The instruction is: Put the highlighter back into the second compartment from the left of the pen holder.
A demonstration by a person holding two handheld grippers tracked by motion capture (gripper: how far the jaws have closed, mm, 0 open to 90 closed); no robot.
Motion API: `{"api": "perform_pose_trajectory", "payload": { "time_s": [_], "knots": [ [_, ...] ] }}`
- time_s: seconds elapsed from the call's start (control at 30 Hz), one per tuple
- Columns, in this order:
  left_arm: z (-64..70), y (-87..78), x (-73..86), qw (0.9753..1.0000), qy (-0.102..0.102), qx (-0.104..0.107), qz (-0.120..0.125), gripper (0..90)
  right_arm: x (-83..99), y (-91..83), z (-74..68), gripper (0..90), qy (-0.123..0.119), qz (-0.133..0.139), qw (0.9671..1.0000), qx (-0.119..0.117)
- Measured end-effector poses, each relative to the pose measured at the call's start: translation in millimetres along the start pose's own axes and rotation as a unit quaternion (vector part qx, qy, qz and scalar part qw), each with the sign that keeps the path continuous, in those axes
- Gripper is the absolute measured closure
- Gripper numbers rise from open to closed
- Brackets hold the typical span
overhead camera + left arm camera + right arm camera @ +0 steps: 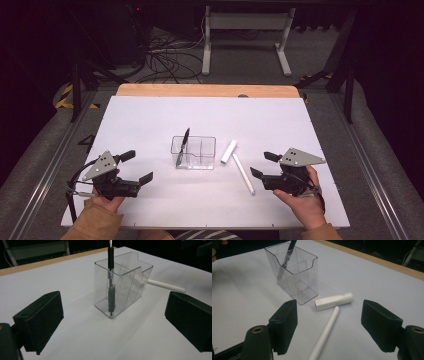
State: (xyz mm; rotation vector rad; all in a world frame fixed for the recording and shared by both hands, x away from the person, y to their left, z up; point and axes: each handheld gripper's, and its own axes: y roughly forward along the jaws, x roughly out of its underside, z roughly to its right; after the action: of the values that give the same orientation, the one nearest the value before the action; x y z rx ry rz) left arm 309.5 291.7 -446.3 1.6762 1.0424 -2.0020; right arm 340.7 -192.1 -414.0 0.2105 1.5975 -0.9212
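Note:
A clear plastic holder (194, 152) (122, 291) (295, 277) with inner dividers stands in the middle of the white table. A black pen (182, 146) (110, 277) (287, 257) leans upright in its left compartment. Just right of the holder lie a short white cap (228, 151) (334, 301) and a long white pen body (243, 174) (325, 332) (166, 285). My left gripper (137, 167) (112, 322) sits open to the left of the holder, holding nothing. To the right of the white pieces, my right gripper (264, 165) (332, 325) is open and holds nothing.
The white board (150, 120) lies on a wooden table whose far edge (207, 90) shows beyond it. On the floor behind stand a white desk frame (245, 40) and loose cables (165, 60). Metal rails (50, 160) run along both sides.

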Motion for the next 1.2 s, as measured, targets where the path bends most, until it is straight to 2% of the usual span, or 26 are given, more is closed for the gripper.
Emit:
{"api": "perform_pose_trajectory", "payload": {
  "time_s": [0.1,0.43,0.7,0.87,1.0,1.2],
  "knots": [
    [1.2,0.7,1.0,0.9999,0.009,-0.003,-0.004,2.6,-1.7,2.9,0.8,28.9,0.000,-0.005,1.0000,-0.002],
    [-3.6,-0.7,3.7,0.9997,-0.022,0.004,0.005,3.0,-5.7,8.3,0.9,30.3,0.014,-0.016,0.9998,-0.005],
    [-3.4,-1.0,3.7,0.9998,-0.019,-0.001,0.006,3.2,-14.6,16.9,0.0,33.7,0.036,-0.047,0.9982,-0.011],
    [-3.3,-1.0,3.7,0.9998,-0.017,-0.001,0.006,3.2,-21.5,24.0,1.4,35.9,0.050,-0.078,0.9956,-0.013],
    [-3.1,-1.2,3.6,0.9999,-0.016,-0.001,0.004,3.2,-26.3,31.5,3.2,36.1,0.046,-0.103,0.9936,-0.006],
    [-3.4,-0.8,3.9,0.9999,-0.015,-0.002,0.003,3.2,-30.7,43.1,5.4,38.2,0.060,-0.145,0.9876,0.005]
  ]
}}
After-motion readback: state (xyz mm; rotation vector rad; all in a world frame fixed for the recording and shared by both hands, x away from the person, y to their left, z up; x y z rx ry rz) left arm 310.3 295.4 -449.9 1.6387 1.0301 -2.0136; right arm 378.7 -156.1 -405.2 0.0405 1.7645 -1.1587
